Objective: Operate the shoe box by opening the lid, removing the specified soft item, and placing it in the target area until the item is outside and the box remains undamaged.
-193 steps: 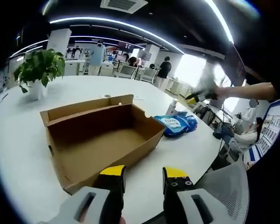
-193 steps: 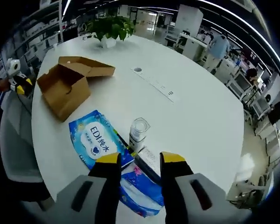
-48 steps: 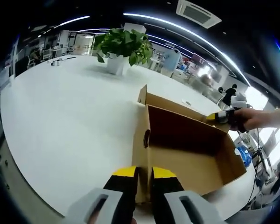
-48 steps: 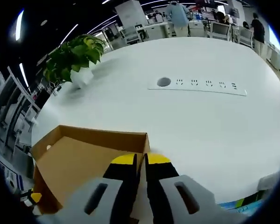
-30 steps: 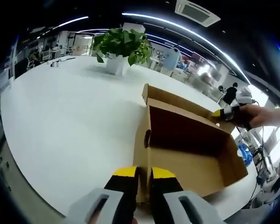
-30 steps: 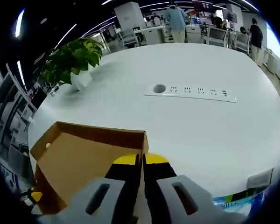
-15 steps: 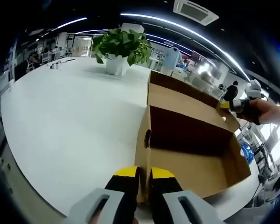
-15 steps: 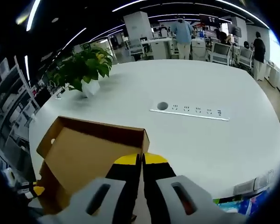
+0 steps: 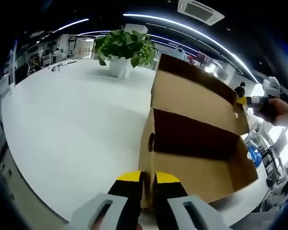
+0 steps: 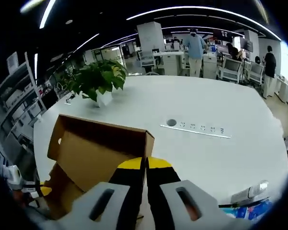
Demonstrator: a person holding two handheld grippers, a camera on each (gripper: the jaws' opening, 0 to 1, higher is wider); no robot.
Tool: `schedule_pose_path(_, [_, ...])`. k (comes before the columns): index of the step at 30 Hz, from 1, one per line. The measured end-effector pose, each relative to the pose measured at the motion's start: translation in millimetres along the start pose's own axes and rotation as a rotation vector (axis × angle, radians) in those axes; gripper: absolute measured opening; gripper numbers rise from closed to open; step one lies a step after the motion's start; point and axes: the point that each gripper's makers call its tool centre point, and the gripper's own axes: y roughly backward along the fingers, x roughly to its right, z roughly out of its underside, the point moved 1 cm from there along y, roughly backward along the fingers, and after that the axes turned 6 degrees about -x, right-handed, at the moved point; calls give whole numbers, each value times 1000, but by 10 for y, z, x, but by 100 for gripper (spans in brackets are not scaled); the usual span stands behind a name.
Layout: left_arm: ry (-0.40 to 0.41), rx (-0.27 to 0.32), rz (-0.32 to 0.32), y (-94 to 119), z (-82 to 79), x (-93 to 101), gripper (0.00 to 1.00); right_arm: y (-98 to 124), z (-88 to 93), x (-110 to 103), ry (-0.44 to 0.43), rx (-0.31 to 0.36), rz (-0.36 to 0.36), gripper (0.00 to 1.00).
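A brown cardboard shoe box [image 9: 201,165] lies open on the white table, its inside bare. My left gripper [image 9: 145,177] is shut on the box's near end wall. The lid [image 9: 197,98] stands raised and tilts over the box. At the lid's far corner in the left gripper view, my right gripper [image 9: 252,101] pinches the edge, a hand behind it. In the right gripper view my right gripper [image 10: 145,165] is shut on the lid [image 10: 96,148] at its rim. The left gripper [image 10: 41,190] shows low on the left there. A blue soft pack [image 9: 253,155] lies on the table beyond the box.
A potted green plant [image 9: 127,45] stands on the round white table [image 9: 72,115] past the box, and the plant [image 10: 97,76] also shows beyond the lid. A power strip [image 10: 194,129] is set in the tabletop. Desks, chairs and people fill the office behind.
The lid has swung up from lying flat behind the box to standing tilted over it, with my right gripper rising along. My left gripper has stayed shut on the end wall.
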Motion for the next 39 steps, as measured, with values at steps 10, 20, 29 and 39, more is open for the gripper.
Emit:
schedule_pose_path(10, [-1,3,1,10,-1,6,8,296,-11,-177,70,39,-14,0])
schedule_pose_path(20, [48,12,23,24,-2,0,10,595,138,-351,126,80,-26,0])
schedule_pose_path(29, [66,18,34,44,-2,7,11,752,319,-460,147,92,-22,0])
schedule_pose_path(39, [76,20,47,47,3,17,12,825,456,-518,127,101,-2,0])
